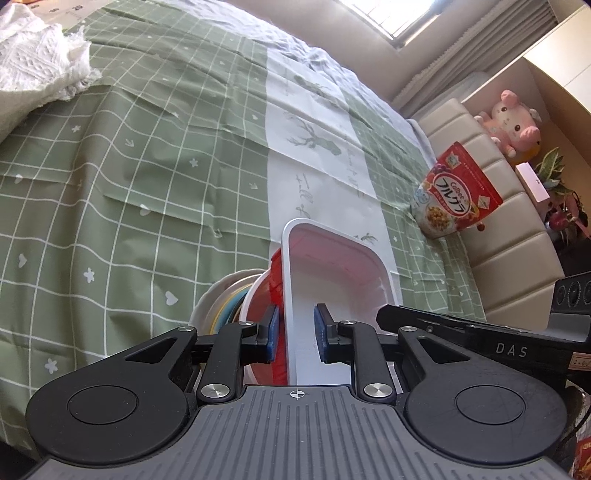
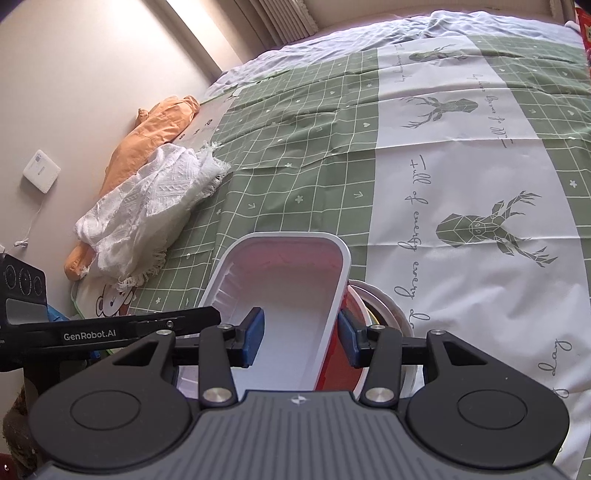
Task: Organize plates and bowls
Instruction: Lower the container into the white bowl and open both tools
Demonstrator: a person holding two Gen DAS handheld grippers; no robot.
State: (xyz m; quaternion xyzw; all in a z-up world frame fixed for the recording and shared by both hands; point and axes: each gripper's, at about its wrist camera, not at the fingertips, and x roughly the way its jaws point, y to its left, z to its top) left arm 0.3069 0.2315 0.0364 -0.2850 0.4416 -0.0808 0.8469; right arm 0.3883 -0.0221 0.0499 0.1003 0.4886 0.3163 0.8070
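White tub (image 1: 332, 280) wall pinched by left tongs (image 1: 294, 334); right tongs (image 2: 301, 338) likewise.

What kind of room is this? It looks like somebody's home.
Most likely a bedroom at home, with a bed used as a table: a green checked cloth covers a wide padded surface, a cushioned headboard runs along one edge, and a pink plush toy sits on the ledge above it.

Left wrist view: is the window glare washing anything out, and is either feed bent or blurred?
Left wrist view: the window at the top is blown out white, but the white tub and cereal bag stay readable. Fisheye curves the tablecloth grid in both views. Right wrist view: a bright sun stripe on the wall, the lace cloth sharp, no motion blur.
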